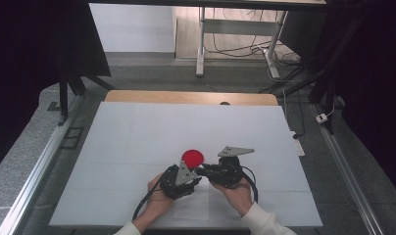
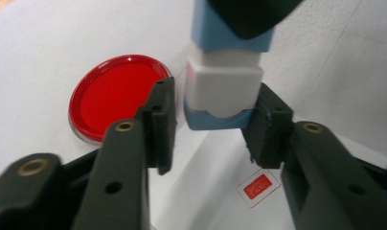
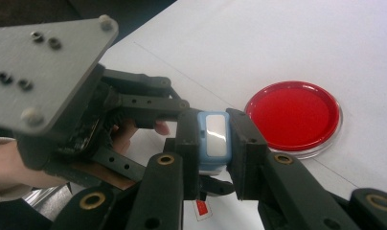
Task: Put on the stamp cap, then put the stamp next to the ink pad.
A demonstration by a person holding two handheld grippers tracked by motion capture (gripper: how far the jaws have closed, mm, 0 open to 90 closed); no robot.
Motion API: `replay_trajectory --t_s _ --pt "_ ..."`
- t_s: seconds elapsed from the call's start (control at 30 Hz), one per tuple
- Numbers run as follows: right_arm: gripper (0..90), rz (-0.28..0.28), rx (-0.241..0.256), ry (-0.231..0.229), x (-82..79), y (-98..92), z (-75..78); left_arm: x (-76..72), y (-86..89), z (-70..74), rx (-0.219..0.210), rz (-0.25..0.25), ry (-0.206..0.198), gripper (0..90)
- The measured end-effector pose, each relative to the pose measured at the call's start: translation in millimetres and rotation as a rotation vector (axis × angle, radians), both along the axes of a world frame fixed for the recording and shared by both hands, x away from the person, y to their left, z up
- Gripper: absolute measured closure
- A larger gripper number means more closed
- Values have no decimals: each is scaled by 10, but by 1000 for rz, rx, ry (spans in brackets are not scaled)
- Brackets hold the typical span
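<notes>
Stamp point(image 2: 223, 86), a small block with a white middle and light blue ends, hangs in the air just above the white bench point(image 1: 137, 132), between the two grippers near the person's edge. The right gripper point(image 3: 213, 139) pinches its upper blue part between both jaws, so the stamp stands roughly upright with its printing end pointing down. In the left gripper view, that same stamp sits between the jaws of the left gripper point(image 2: 215, 122), which are spread around its lower blue end. The jaw on one side touches or nearly touches the stamp, and the other stands a little apart. My reading is that the left gripper is about to take hold of the bottom piece, perhaps a cap, so it can be pulled off, or else to steady the stamp.

A round red ink pad point(image 1: 192, 157) in a clear shallow dish rests flat on the bench just beyond the grippers, close enough for an easy dip. Below the stamp lies a sheet of white paper point(image 1: 192, 205) carrying a small red rectangular print point(image 2: 257, 186), likely the target area for stamping. Both hands point(image 1: 237, 193) come in from the near edge, holding the grippers almost touching each other.
</notes>
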State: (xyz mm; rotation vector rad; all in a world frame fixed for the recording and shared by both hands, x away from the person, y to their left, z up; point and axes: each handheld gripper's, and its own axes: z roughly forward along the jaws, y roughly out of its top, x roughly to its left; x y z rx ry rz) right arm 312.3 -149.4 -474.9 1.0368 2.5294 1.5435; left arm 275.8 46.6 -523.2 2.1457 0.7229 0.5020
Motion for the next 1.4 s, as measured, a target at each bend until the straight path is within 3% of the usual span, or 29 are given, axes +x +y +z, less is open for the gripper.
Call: replay_trajectory --t_s 0.27,0.4,0.63,0.83,1.03,1.4 --pt "751 12 32 -16 -3 -17 9 48 89 19 -52 11 55 433" --pt "751 7 44 -36 -13 -22 24 53 86 6 -40 19 71 337" --pt "751 -7 50 -47 -5 -53 50 45 100 18 -34 21 73 250" --pt "751 -19 58 -53 9 -86 70 13 185 51 -43 25 77 239" --pt "751 -33 65 -66 30 -130 100 -56 377 86 -42 34 90 240" --pt "751 -47 39 -106 93 -184 121 -216 828 126 -65 135 47 241"
